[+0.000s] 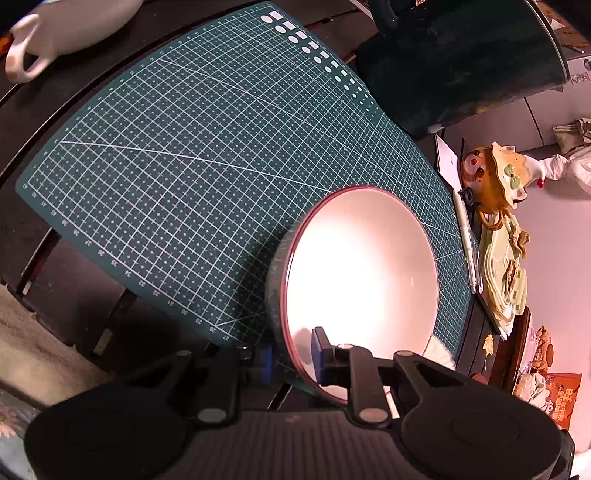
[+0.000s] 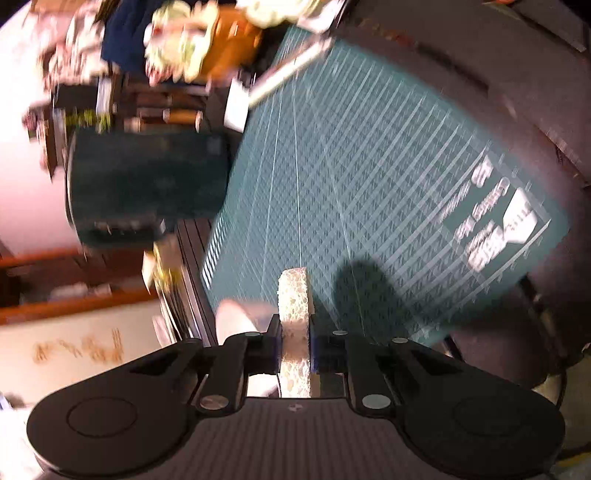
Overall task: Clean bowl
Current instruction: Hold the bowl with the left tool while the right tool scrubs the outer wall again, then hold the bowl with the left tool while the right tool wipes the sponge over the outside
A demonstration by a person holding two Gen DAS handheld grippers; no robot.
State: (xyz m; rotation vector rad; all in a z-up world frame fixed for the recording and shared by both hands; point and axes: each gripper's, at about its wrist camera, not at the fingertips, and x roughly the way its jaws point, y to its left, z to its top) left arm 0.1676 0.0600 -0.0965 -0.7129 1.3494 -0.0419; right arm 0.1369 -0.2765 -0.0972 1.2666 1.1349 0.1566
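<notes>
A pale bowl with a red rim [image 1: 362, 266] rests tilted on the green cutting mat [image 1: 184, 166], its inside facing the left wrist camera. My left gripper [image 1: 293, 356] is shut on the bowl's near rim, one blue pad inside the bowl and the other against the outer wall. A white, fuzzy sponge edge [image 1: 441, 352] shows at the bowl's lower right rim. In the blurred right wrist view, my right gripper [image 2: 294, 347] is shut on a yellowish porous sponge [image 2: 293, 295] that sticks out upright past the pads. A pale curved piece, probably the bowl [image 2: 236, 319], lies just left of the sponge.
A white mug [image 1: 55, 33] lies at the far left and a dark green container [image 1: 461, 62] stands beyond the mat. Ceramic figurines [image 1: 495, 177], a pen [image 1: 467, 240] and a snack packet [image 1: 554, 395] crowd the mat's right edge. Dark table [image 2: 480, 74] surrounds the mat [image 2: 351, 166].
</notes>
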